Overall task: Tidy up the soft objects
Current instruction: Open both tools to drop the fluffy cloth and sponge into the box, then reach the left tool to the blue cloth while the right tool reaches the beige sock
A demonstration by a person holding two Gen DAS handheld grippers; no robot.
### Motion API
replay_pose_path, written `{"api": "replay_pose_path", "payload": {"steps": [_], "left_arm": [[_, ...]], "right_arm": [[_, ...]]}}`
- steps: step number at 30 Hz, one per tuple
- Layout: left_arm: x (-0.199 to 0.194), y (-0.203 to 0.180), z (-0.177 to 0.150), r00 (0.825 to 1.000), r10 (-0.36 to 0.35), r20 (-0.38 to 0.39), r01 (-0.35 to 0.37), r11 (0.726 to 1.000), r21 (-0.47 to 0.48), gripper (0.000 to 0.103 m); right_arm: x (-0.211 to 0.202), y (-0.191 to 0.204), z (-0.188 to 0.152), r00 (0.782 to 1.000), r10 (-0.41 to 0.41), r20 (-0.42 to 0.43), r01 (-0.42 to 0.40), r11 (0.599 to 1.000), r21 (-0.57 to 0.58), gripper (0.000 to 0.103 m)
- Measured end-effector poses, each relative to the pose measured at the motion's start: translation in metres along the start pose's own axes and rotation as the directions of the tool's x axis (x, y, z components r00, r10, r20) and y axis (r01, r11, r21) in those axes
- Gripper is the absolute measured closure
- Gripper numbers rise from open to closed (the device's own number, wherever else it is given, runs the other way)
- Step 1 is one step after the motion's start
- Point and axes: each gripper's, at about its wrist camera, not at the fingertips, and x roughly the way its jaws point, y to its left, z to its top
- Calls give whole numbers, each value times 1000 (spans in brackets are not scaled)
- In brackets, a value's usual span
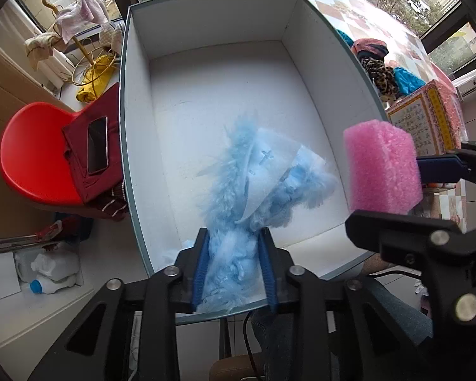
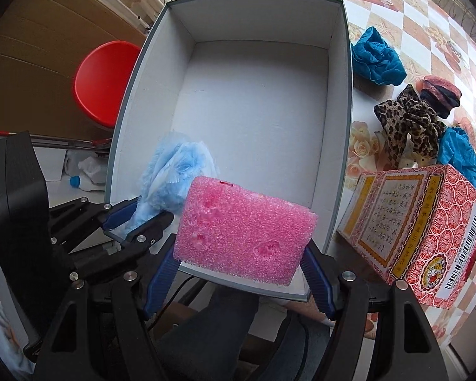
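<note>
Left gripper (image 1: 234, 266) points straight down over the near end of the white box (image 1: 206, 25). The blue fluffy item (image 1: 238, 174), partly wrapped in clear film, hangs between its blue pads. The pads stand against the fluff on both sides, but whether they press on it cannot be told.

Right gripper (image 2: 241, 276) is clamped on the pink sponge block (image 2: 241, 231), one pad on each short side. The block hangs above the near edge of the box, to the right of the blue item, and clear of the box floor.

The box itself sits on the surface (image 2: 428, 9), which carries a checkered floral cloth. Its floor is bare apart from the lower end of the blue item.

On the surface to the right of the box: two teal cloths (image 2: 377, 57), a leopard-print scarf (image 2: 409, 120), a dark knitted piece (image 2: 438, 92) and a red patterned carton (image 2: 428, 238) nearest the camera.

A red chair (image 1: 31, 158) stands left of the box.
</note>
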Motion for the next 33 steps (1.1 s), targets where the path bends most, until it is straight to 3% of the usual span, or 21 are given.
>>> {"api": "replay_pose_path", "payload": {"steps": [2,4,5,7,10,14,21,28,33], "left_arm": [[-7,-3,0,999,-3,36,3,1000,0,32],[-13,-4,0,998,-3,64,3,1000,7,21],[-14,-3,1,997,-10,74,10,1000,6,21],[-14,-4,3,997,-32,77,32,999,7,17],[-14,-2,6,995,-65,75,65,998,2,0],[-25,0,9,990,-108,95,111,993,-28,0],[-48,6,18,975,-191,116,200,977,-68,0],[-77,-4,42,968,-196,154,201,980,-15,0],[-83,-23,65,974,-175,141,172,984,34,0]], "right_arm": [[-1,2,0,1000,9,3,-9,1000,-3,23],[-2,2,0,1000,14,11,-14,1000,-3,8],[-6,3,-1,1000,17,18,-17,1000,-1,4],[-11,3,0,999,19,32,-19,1000,5,4],[-19,-1,2,999,24,45,-25,1000,17,4],[-31,-4,4,997,26,73,-28,999,24,1],[-72,-9,6,980,104,172,-116,991,60,1],[-135,-26,-6,942,122,311,-165,979,117,1],[-160,-83,-24,931,56,361,-165,947,277,1]]}}
